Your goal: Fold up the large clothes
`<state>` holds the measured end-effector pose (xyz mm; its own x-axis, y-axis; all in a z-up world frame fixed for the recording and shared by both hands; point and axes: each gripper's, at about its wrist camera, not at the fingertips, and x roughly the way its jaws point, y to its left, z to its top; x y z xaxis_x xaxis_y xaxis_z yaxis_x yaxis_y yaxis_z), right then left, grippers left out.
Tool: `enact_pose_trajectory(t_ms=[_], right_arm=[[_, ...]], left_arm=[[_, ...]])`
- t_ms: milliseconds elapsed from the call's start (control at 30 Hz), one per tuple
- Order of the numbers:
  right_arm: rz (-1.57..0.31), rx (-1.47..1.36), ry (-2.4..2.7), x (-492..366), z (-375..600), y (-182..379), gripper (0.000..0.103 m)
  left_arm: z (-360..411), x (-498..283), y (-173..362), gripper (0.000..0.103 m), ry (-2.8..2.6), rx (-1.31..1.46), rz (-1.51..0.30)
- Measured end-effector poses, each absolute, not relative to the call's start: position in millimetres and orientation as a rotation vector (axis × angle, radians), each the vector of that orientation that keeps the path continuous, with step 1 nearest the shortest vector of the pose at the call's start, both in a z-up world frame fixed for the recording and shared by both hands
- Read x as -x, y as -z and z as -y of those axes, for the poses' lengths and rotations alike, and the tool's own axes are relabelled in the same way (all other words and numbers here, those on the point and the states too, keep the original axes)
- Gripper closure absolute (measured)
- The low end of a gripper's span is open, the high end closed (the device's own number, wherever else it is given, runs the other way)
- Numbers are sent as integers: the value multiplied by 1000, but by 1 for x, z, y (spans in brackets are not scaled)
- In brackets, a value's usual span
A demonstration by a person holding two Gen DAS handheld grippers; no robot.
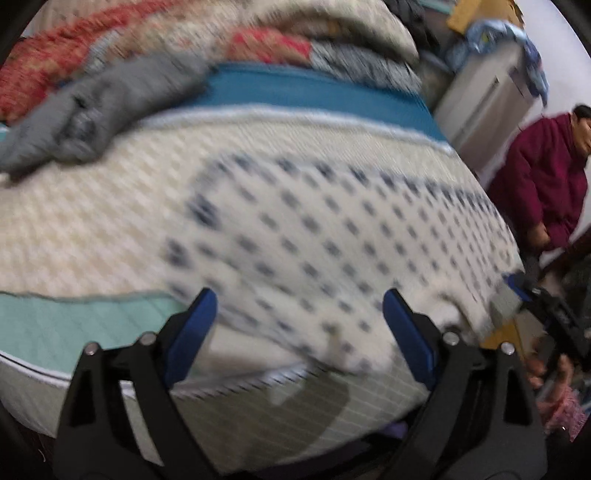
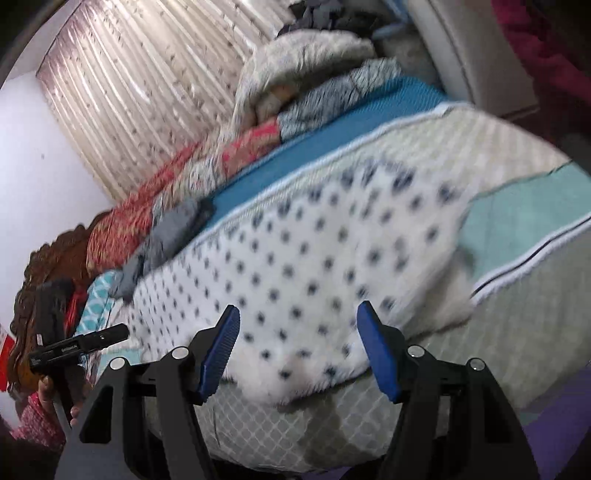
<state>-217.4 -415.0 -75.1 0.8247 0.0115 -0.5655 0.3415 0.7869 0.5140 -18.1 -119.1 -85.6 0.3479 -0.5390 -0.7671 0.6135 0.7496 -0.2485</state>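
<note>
**poster1:** Blue-padded fingers right up front in both views. Left gripper (image 1: 299, 332) spread wide, nothing pinched between the pads. Right gripper (image 2: 297, 347) also apart, a bit narrower, nothing held either. Both hanging just off the near edge of the mattress (image 1: 74, 229), pointing down at it.

**poster2:** And the thing to fold?

**poster1:** Spotted white fleece garment (image 1: 332, 236), lying spread on the cream quilted mattress, near hem drooping over the front edge. Straight ahead of both claws, just past the fingertips. Not touching either, as far as the blur lets on.

**poster2:** Long axis?

**poster1:** Hard to call exactly, lots of motion smear. Looks to run from the near edge away toward the blue strip and the pile of bedding (image 1: 258, 33) at the back. Near hem crosswise to both grippers, so each one facing its own end of that hem.

**poster2:** Nearer hand?

**poster1:** Pretty even. From the right wrist view, fluffy hem sits right beyond the fingers, centred. From the left wrist view, garment more ahead and off to the right. Probably means one corner each, then carrying the hem away toward the far end. Just a guess though.

**poster2:** Anything in the way?

**poster1:** Grey garment (image 1: 92, 114) further back on the left, well apart from the spotted one. Person in a maroon coat (image 1: 543, 177) beside the bed, off to the side.
</note>
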Motion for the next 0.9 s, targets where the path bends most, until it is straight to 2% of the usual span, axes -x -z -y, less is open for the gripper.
enact_pose_trajectory(t_ms=[133,500,600,733,900], right_arm=[[-537,-614,289,225,441,60,40],[-564,-694,362,234,482,77,35],[-534,-659,353,238,486,69,30],[-592,-684,329,227,497,78,29],[-649,-662,365,205,508,86,29]], left_arm=[[104,-17,93,7,627,-101,-990],[124,-14,94,7,629,-165,-980],[122,-11,86,7,634,-169,-947],[115,-16,91,7,657,-181,-965],[99,-38,106,7,678,-66,-1015]])
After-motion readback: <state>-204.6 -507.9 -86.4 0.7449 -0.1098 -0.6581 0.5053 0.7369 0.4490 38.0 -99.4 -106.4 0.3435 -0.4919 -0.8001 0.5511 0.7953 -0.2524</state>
